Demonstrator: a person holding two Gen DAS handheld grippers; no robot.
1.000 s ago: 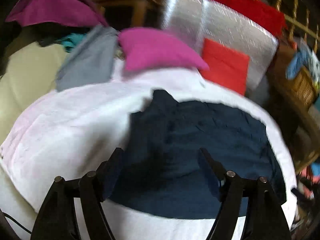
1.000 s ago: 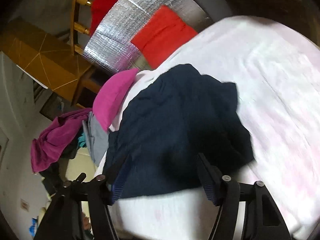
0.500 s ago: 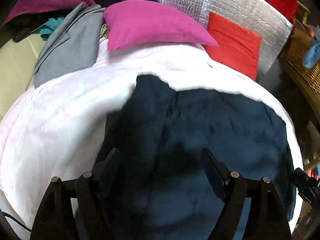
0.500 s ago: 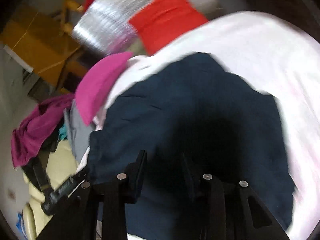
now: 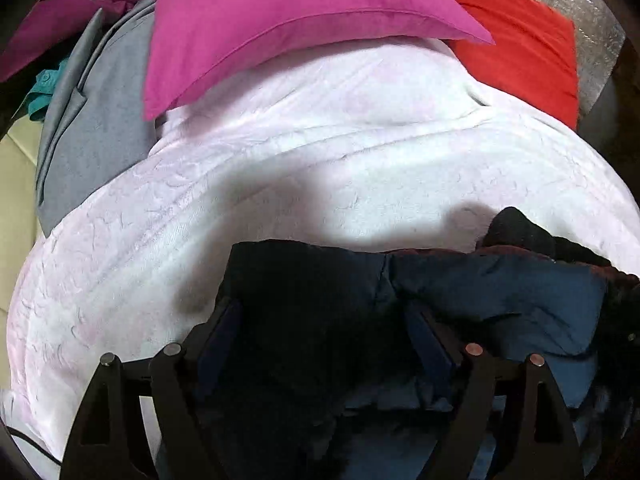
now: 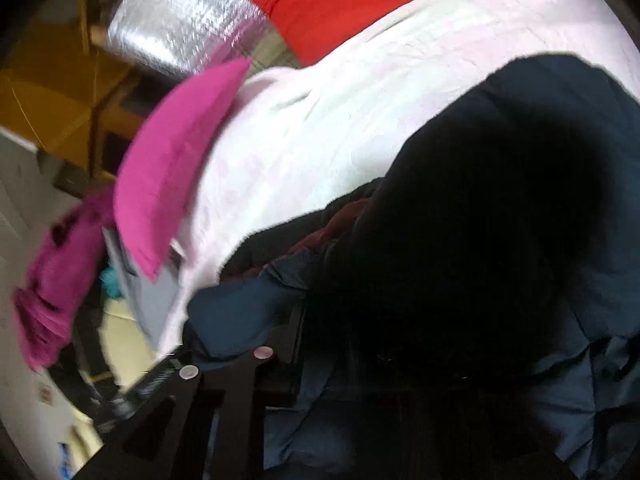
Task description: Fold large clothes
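A dark navy garment lies bunched on a white, faintly pink blanket. In the left wrist view my left gripper stands wide open over the garment's near left part, with cloth lying between and over the fingers. In the right wrist view the same garment fills the lower right. My right gripper is pressed into it; only the left finger shows and the other finger is buried in dark cloth.
A magenta pillow lies at the blanket's far side, a red cloth against a silver foil panel to its right. Grey, teal and purple clothes are heaped at the left. Wooden furniture stands beyond.
Both grippers have dropped low onto the navy garment, which went from spread flat to bunched toward the near edge. The right gripper's fingers narrowed half a second ago and are now buried in cloth.
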